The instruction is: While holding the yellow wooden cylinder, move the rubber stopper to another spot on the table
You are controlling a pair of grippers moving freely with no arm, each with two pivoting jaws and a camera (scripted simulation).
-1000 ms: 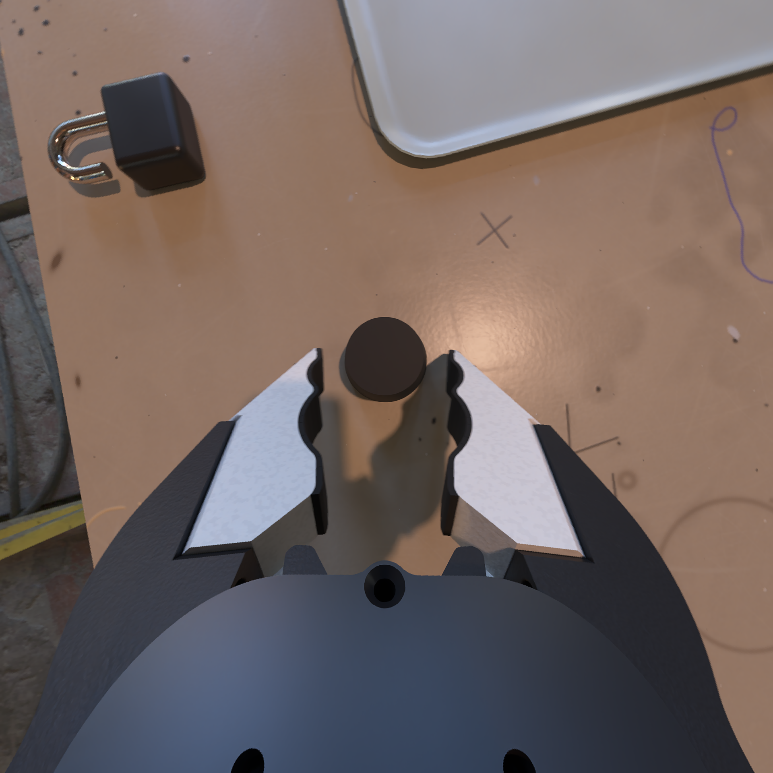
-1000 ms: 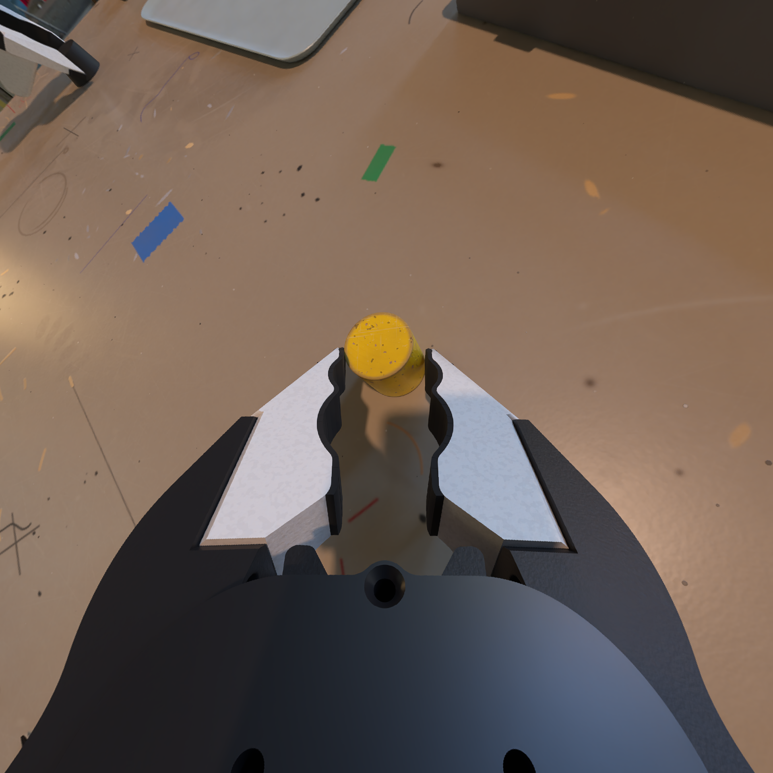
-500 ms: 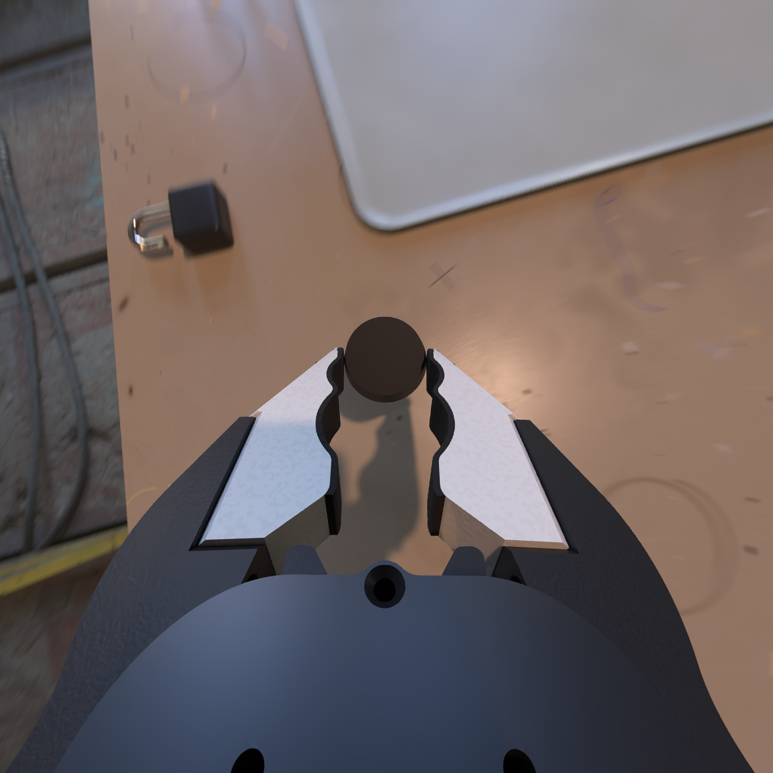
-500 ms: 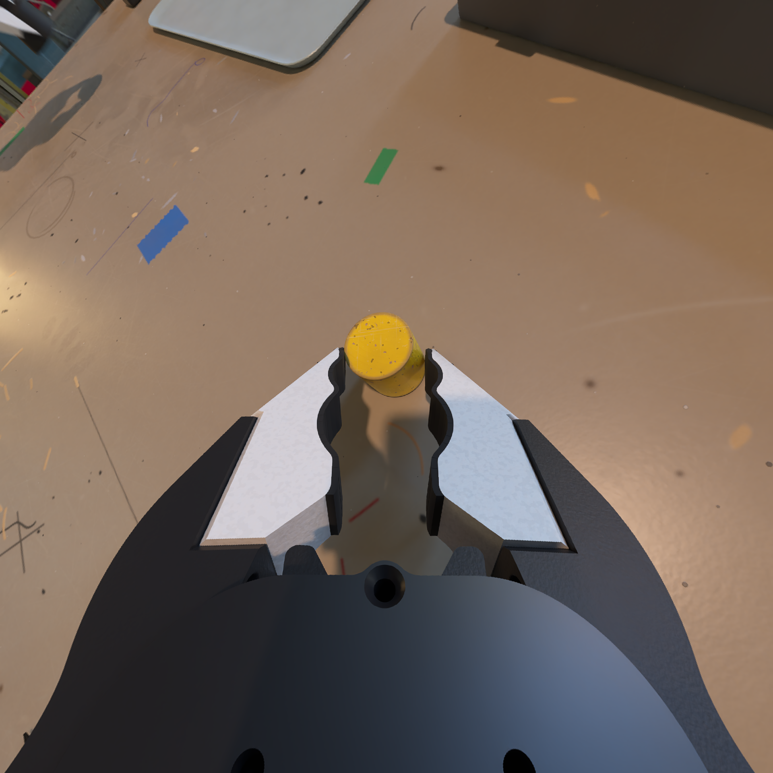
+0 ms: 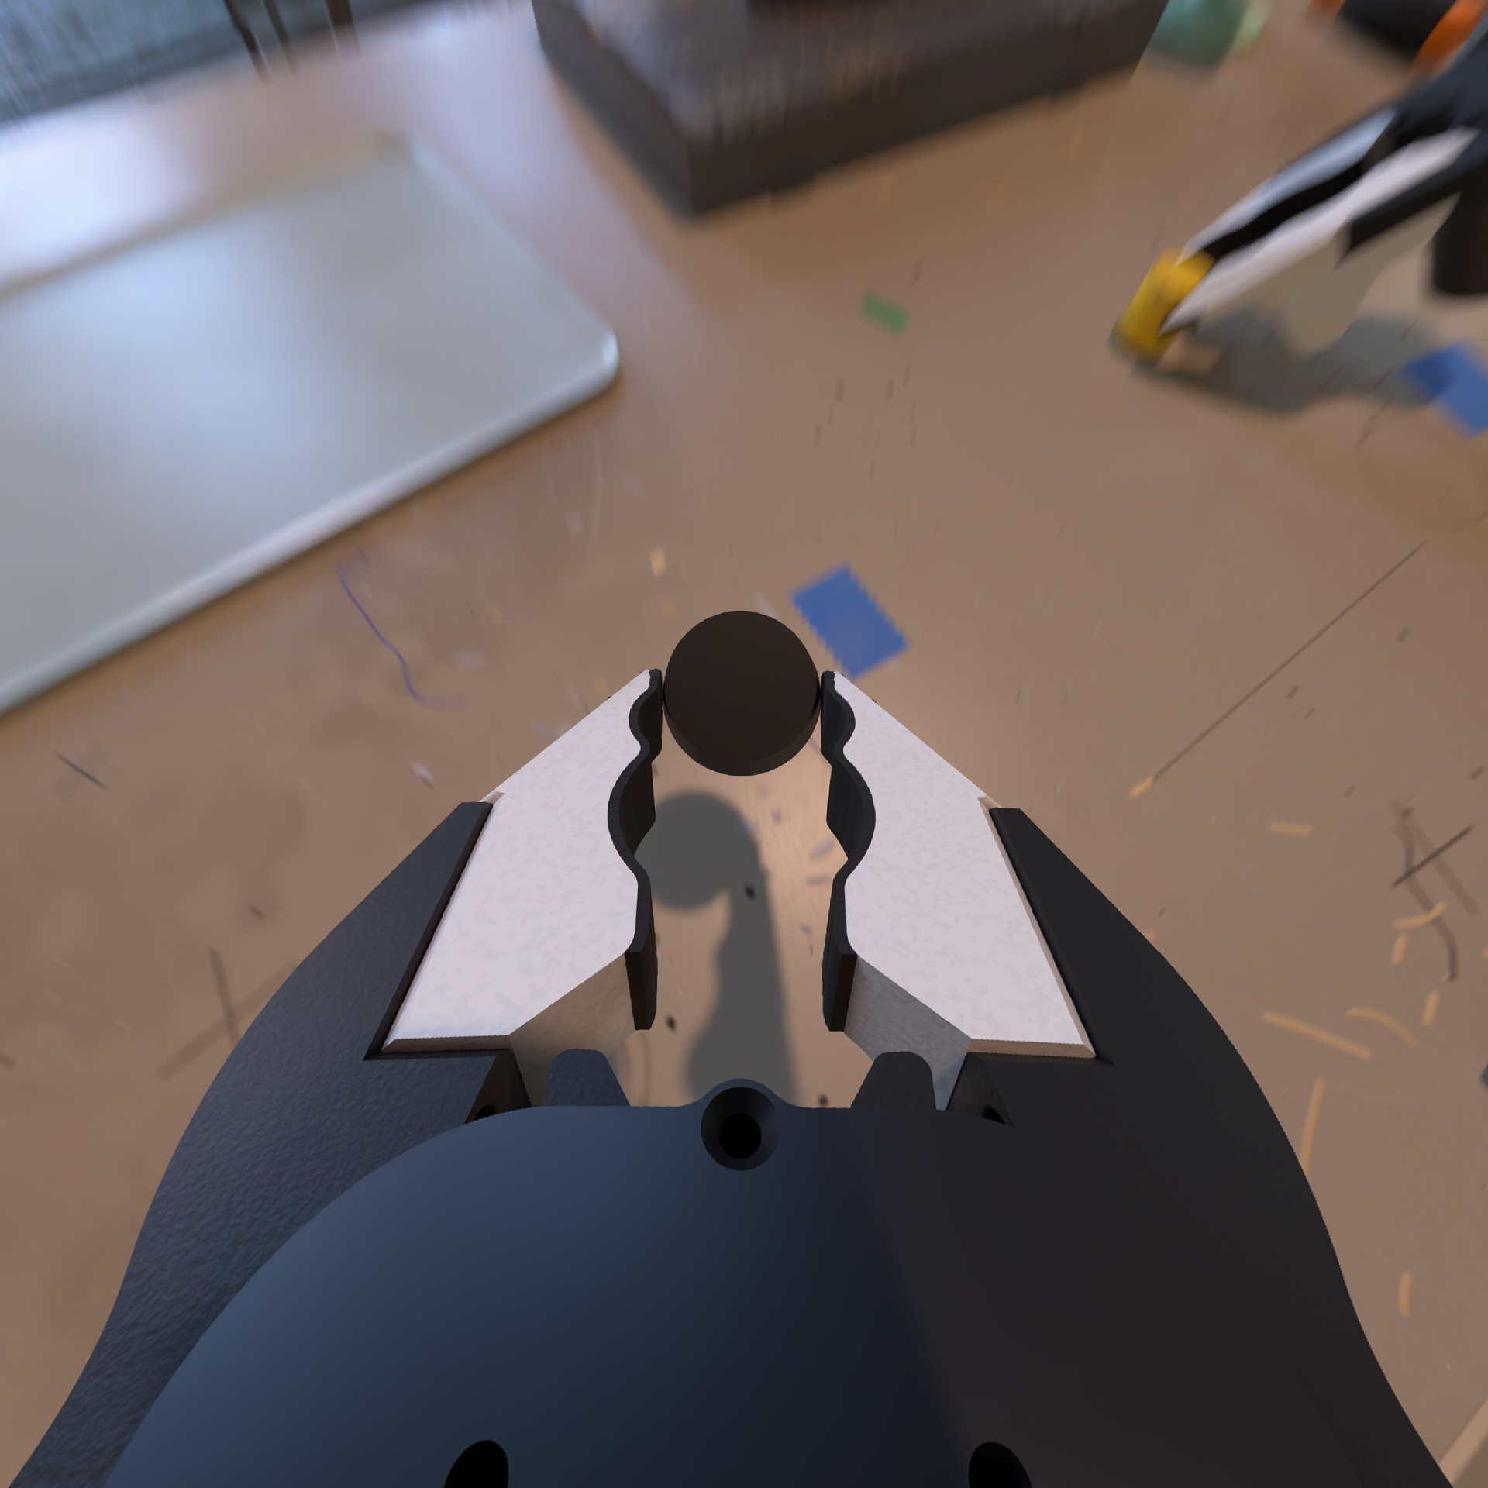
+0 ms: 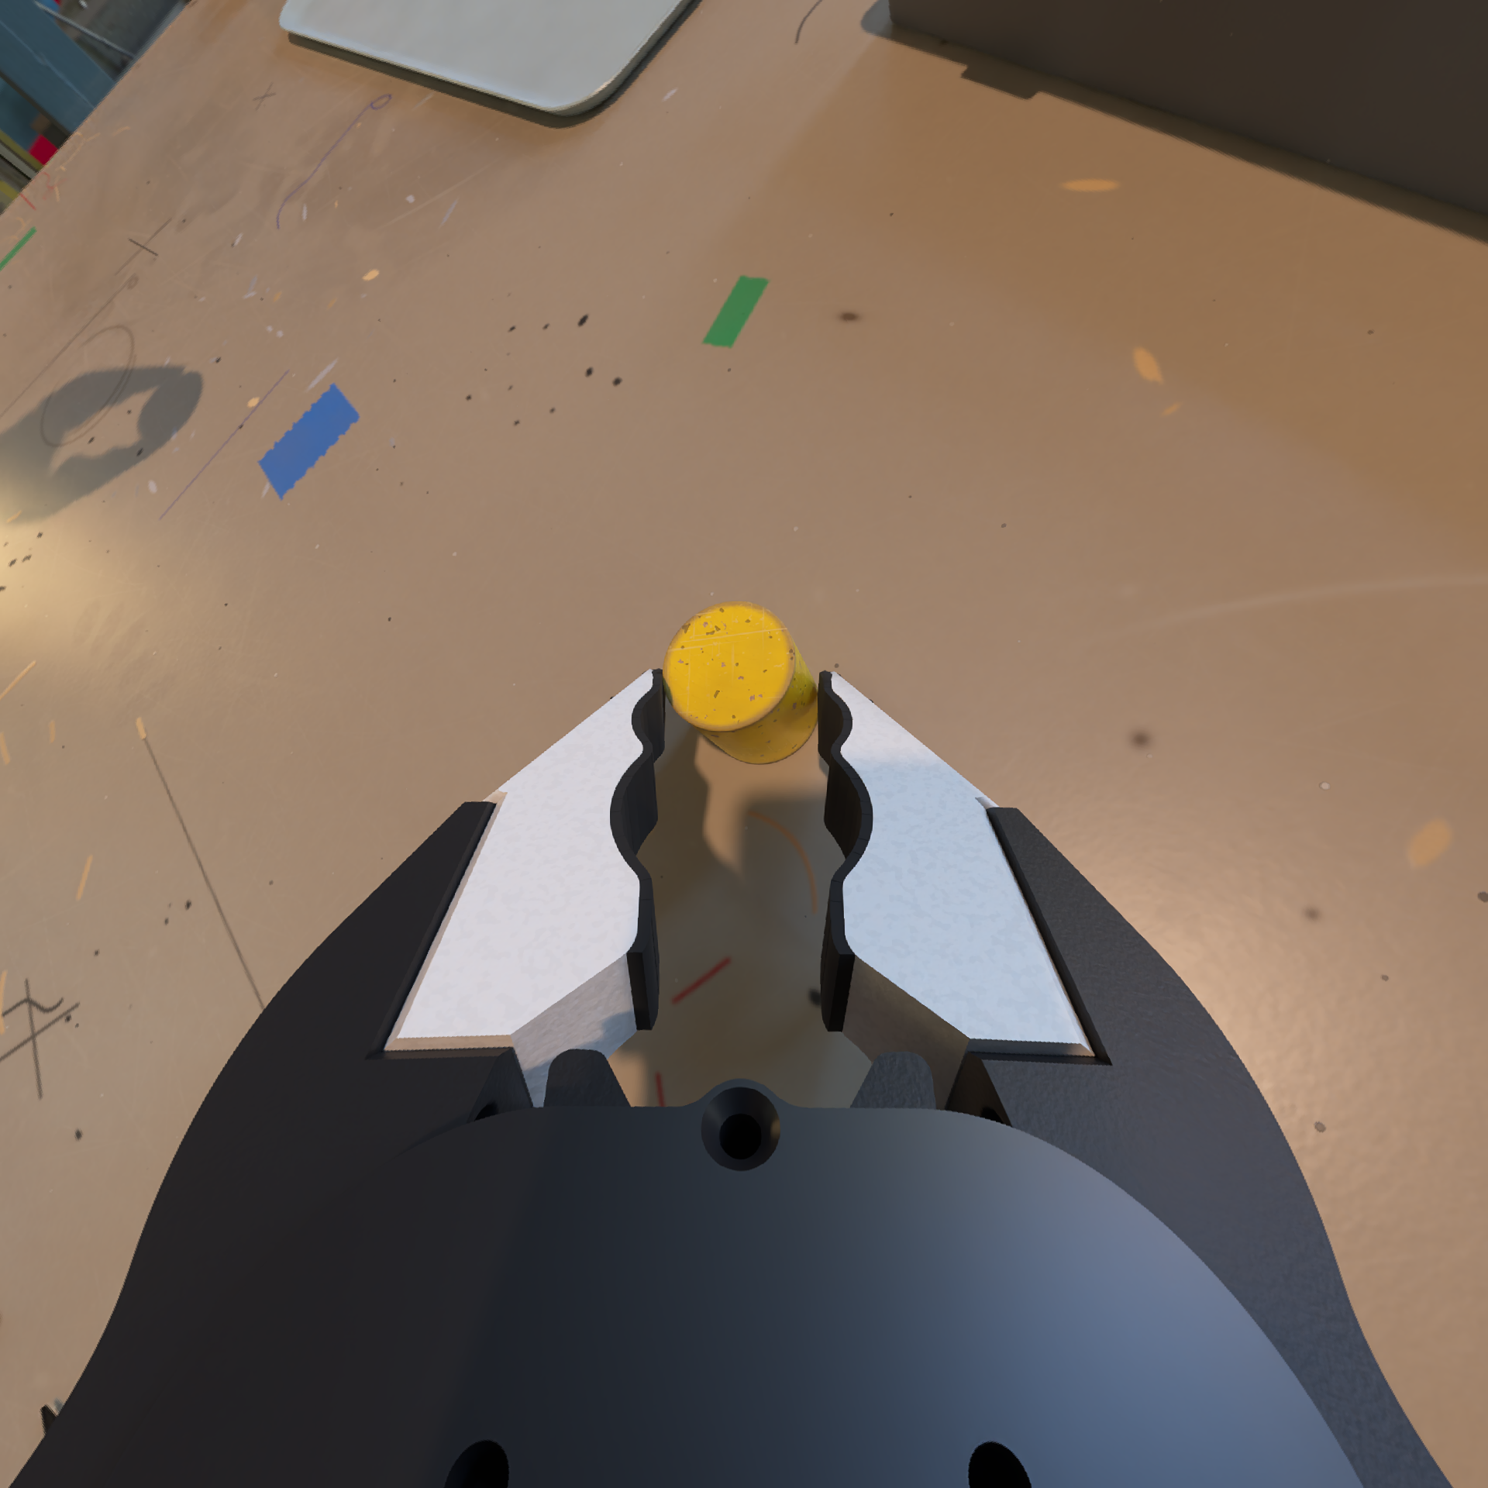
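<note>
My left gripper point(image 5: 741, 696) is shut on the dark round rubber stopper point(image 5: 739, 684) and holds it above the brown table; its shadow lies below. My right gripper point(image 6: 741, 692) is shut on the yellow wooden cylinder point(image 6: 737, 676), held at the fingertips just above the table. In the left wrist view the right gripper point(image 5: 1180, 318) shows blurred at the far right, with the yellow cylinder point(image 5: 1155, 302) at its tips.
A grey tray lies on the table in the left wrist view point(image 5: 241, 386) and in the right wrist view point(image 6: 499, 48). A dark box point(image 5: 805, 80) stands at the back. Blue tape point(image 5: 849, 620) and green tape point(image 6: 734, 310) mark the tabletop.
The left gripper closed on the stopper, lifted it and swung right, so the padlock has left view and the right gripper has come in. The right gripper has barely moved with the cylinder.
</note>
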